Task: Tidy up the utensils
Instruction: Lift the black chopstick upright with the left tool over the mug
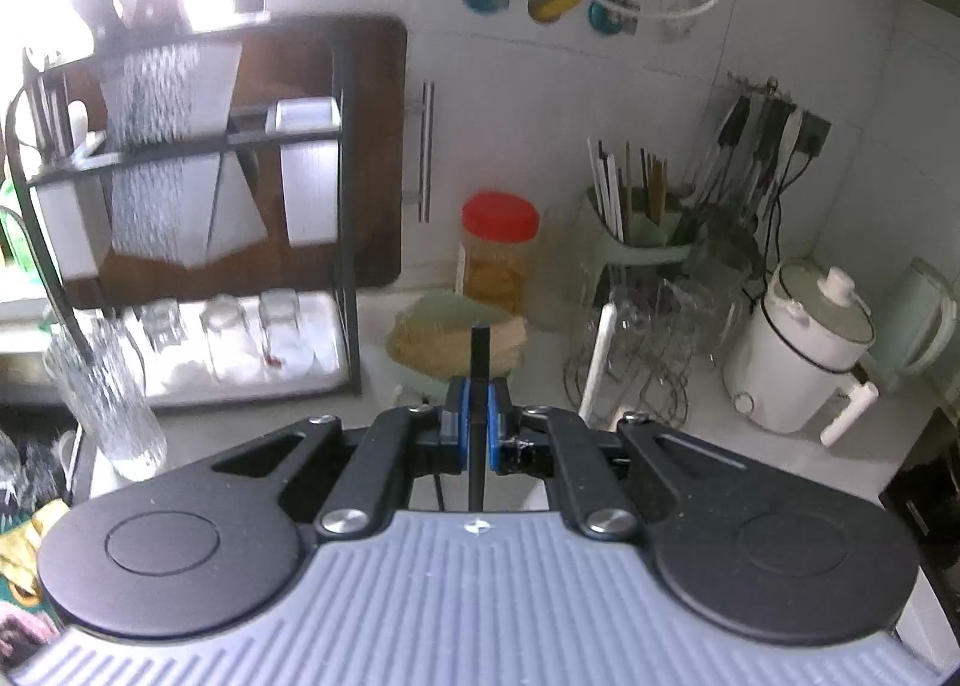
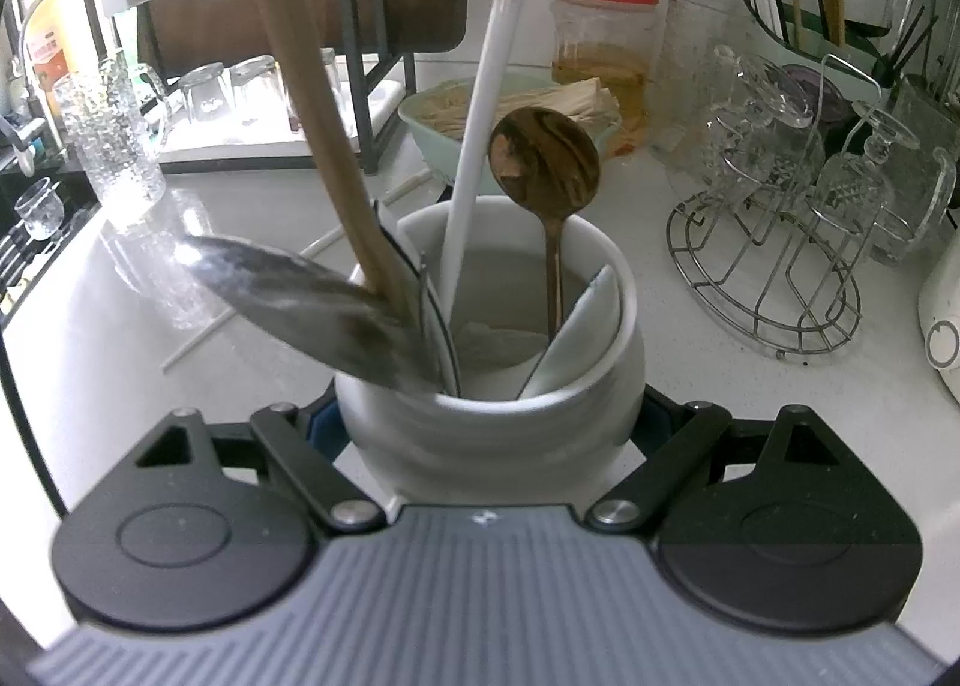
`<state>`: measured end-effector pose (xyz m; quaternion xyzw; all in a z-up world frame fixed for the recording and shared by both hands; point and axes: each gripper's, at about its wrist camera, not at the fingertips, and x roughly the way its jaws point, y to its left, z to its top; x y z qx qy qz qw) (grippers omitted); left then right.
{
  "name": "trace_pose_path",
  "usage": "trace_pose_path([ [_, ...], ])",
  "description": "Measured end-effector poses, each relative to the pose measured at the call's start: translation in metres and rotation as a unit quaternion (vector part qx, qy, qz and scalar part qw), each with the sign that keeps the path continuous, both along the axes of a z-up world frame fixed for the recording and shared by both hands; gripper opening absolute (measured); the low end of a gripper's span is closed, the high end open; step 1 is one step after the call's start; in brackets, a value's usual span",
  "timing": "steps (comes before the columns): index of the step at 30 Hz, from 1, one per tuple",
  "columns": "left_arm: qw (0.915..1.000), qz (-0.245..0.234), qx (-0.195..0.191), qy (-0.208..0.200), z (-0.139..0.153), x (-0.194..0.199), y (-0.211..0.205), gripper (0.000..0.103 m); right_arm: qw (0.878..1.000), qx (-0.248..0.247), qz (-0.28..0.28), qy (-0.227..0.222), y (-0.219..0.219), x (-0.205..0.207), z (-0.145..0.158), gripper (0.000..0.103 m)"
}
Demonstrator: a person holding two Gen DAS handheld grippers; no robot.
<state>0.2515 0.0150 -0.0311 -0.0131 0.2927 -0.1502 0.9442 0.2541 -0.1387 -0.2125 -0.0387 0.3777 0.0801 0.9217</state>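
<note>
left claw [image 1: 474,425] is pinched shut on a thin black stick [image 1: 478,362] standing upright, above the counter [image 1: 252,422]. right claw [image 2: 489,428] hugs the white utensil crock [image 2: 492,416], mouth up, ready below it.

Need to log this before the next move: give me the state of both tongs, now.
Left tongs: shut on a thin black stick.
Right tongs: shut around the white utensil crock, which holds spoons.
</note>
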Motion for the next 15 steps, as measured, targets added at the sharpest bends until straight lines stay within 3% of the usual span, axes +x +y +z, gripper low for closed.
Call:
trace_pose_path([
  [15, 0.9942, -0.044, -0.013, -0.097, 0.06, 0.014, -0.03, 0.007, 1.0, 0.016, -0.016, -0.002, -0.002, -0.001, 0.001, 0.091],
])
